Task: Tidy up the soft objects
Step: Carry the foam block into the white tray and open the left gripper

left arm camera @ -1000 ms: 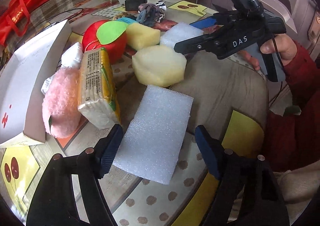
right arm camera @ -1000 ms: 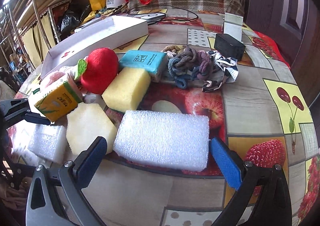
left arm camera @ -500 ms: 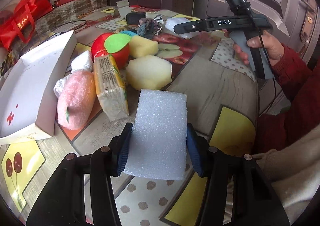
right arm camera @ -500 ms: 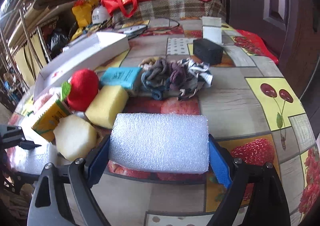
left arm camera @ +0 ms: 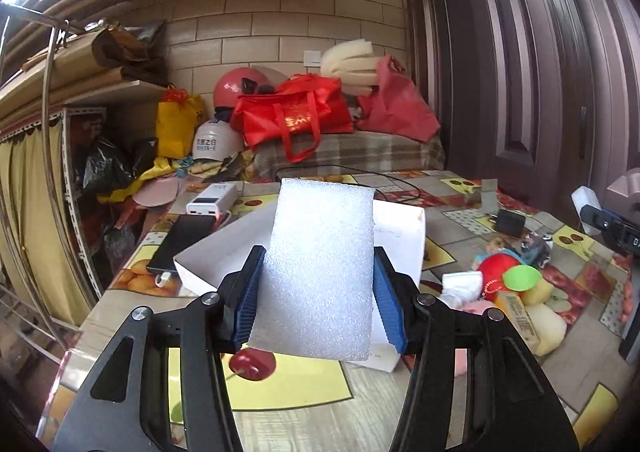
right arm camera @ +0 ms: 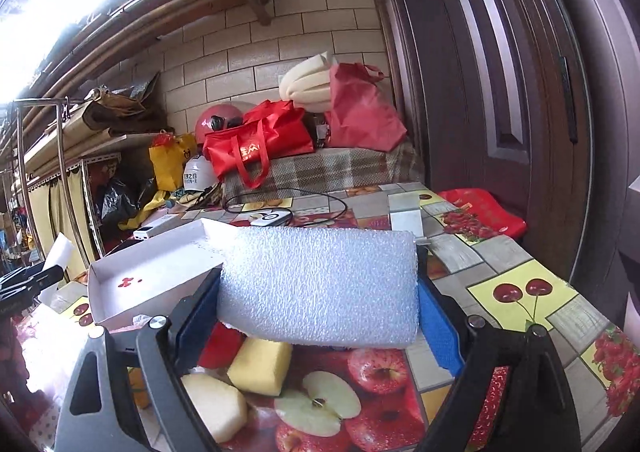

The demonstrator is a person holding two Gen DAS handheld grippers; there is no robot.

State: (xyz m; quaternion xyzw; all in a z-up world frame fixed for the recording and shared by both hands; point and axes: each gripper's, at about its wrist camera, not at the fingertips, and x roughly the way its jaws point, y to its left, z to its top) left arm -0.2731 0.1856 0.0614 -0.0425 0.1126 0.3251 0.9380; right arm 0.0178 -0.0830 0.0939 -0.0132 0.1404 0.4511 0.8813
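Observation:
My left gripper [left arm camera: 316, 292] is shut on a white foam block [left arm camera: 320, 264], held lengthwise and lifted in front of the open white box [left arm camera: 404, 228]. My right gripper [right arm camera: 318, 300] is shut on a wider white foam block [right arm camera: 320, 284], gripped across its long side and raised above the table. Under it lie a yellow sponge [right arm camera: 260, 366], a pale sponge [right arm camera: 216, 408] and a red plush [right arm camera: 220, 346]. In the left wrist view the red apple plush [left arm camera: 496, 268], the tissue pack [left arm camera: 518, 312] and the pale sponge [left arm camera: 548, 332] sit at the right. The white box [right arm camera: 160, 280] shows left of the right gripper.
A phone [left arm camera: 184, 240] and a power bank [left arm camera: 212, 202] lie beyond the box. A black box [left arm camera: 508, 222] and a bundle of cloth [left arm camera: 536, 246] sit at the far right. Red bags [left arm camera: 296, 116] pile on a plaid couch behind the fruit-print table [right arm camera: 516, 292].
Both grippers closed on their foam blocks and lifted them off the table. The left one swung left toward the white box; both now look more level, toward the wall.

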